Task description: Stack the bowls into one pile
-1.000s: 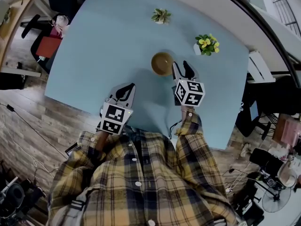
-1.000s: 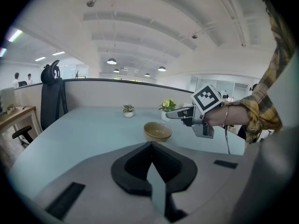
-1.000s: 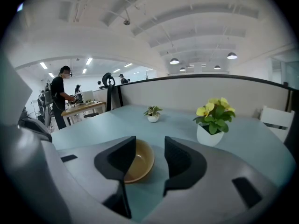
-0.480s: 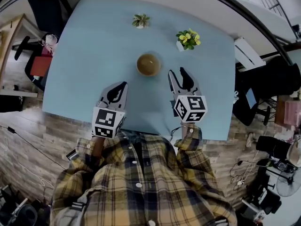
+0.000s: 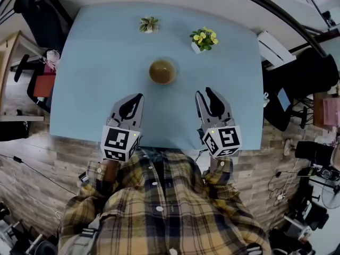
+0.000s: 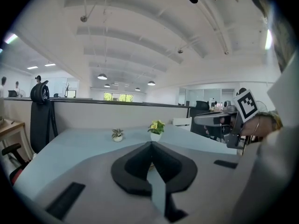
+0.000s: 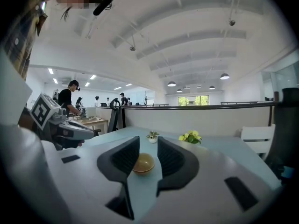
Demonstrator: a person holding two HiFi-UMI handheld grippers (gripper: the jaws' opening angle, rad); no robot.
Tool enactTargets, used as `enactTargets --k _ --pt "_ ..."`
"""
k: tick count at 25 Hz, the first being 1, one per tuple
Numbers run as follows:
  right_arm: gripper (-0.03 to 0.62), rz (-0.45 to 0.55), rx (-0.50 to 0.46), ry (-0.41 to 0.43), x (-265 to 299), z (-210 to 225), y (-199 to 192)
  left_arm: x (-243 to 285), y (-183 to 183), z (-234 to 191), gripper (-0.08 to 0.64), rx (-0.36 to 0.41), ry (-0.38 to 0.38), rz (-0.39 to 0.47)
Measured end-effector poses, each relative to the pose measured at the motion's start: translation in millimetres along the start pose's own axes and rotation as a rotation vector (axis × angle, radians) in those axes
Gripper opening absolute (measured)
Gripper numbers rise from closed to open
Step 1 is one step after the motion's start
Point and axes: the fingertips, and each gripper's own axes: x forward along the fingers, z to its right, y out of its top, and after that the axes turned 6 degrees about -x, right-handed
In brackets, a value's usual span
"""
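Note:
One brown pile of bowls (image 5: 162, 71) stands on the light blue table (image 5: 106, 62), near its middle. In the right gripper view the bowls (image 7: 143, 164) show far off between the jaws. Both grippers hang near the table's front edge, well short of the bowls. My left gripper (image 5: 133, 101) is shut with nothing in it; its jaws (image 6: 150, 149) meet at the tips. My right gripper (image 5: 207, 98) is open and empty, and its jaws (image 7: 148, 150) have just been closing, leaving a narrow gap.
A small green plant (image 5: 149, 24) and a yellow-flowered plant (image 5: 203, 38) in white pots stand at the table's far side. A white chair (image 5: 275, 49) is off the right corner, a dark chair (image 5: 40, 7) off the far left. People stand by desks in the background.
Both grippers have drawn back from the bowls toward the table's front edge and risen. The right gripper, earlier beside the bowls, is now well clear of them, its jaws narrower.

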Motion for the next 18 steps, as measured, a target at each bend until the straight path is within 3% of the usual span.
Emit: enactTargets --k 5,13,18 --pt "0.054 -0.01 0.031 -0.022 -22.2 -3.8 -6.6 -1.6 0.3 7.7 -0.01 0.008 -0.022 -0.006" --pt "0.003 -0.013 0.049 -0.078 -41.6 -8.4 -14.2 -12.6 -3.1 6.8 -0.011 0.014 -0.025 -0.005" --pt "0.003 -0.011 0.06 -0.085 -39.2 -11.8 -16.0 -16.2 -6.6 1.4 -0.01 0.005 -0.018 -0.012"
